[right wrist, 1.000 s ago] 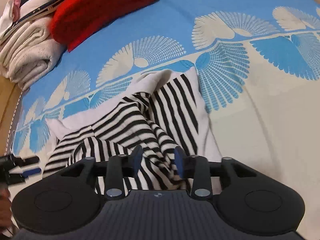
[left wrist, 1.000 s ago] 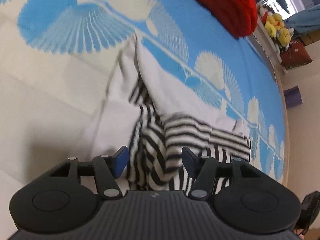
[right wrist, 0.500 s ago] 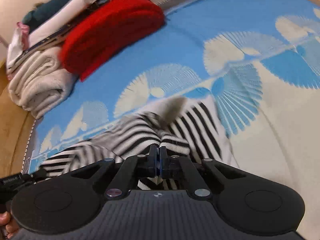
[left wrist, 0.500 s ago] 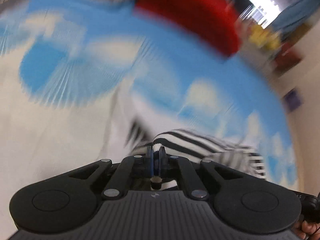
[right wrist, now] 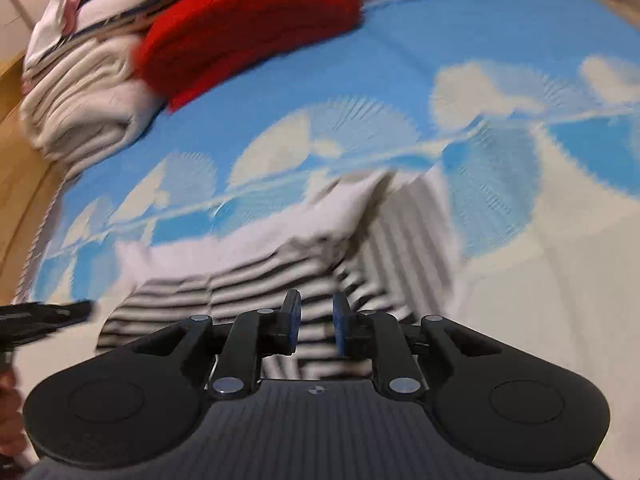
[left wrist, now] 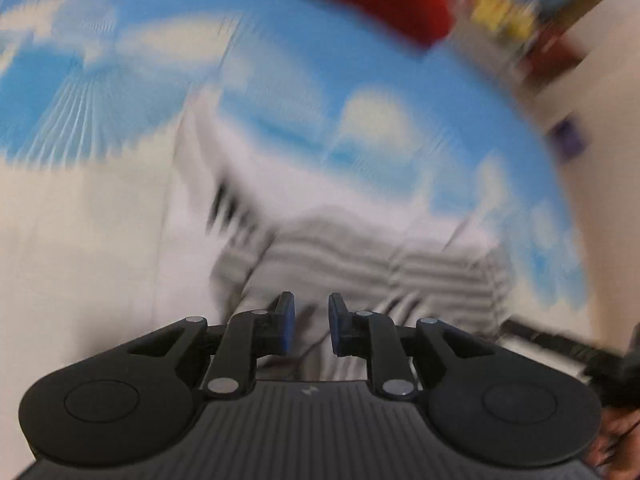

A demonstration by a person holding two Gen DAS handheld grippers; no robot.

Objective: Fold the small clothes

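While tilted downward, both claws (left wrist: pixel 311 330) (right wrist: pixel 316 330) slightly parted.

A small black-and-white striped garment (right wrist: pixel 280 276) lies crumpled, its plain white inside showing, on the blue-and-cream bedspread (right wrist: pixel 400 92).

Striped garment (right wrist: pixel 280 276) on bedspread (right wrist: pixel 400 92), folded stack (right wrist: pixel 160 48) behind

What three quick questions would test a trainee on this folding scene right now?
1. True or false: the striped garment lies on the blue patterned blanket.
2. The red folded item sits: A) on the striped garment, B) next to the cream folded pile, C) in a basket.
3. Is the right tool pinching cloth?
Key: 1 true; 2 B; 3 no: its jaws have just been opening, nothing clamped between them.
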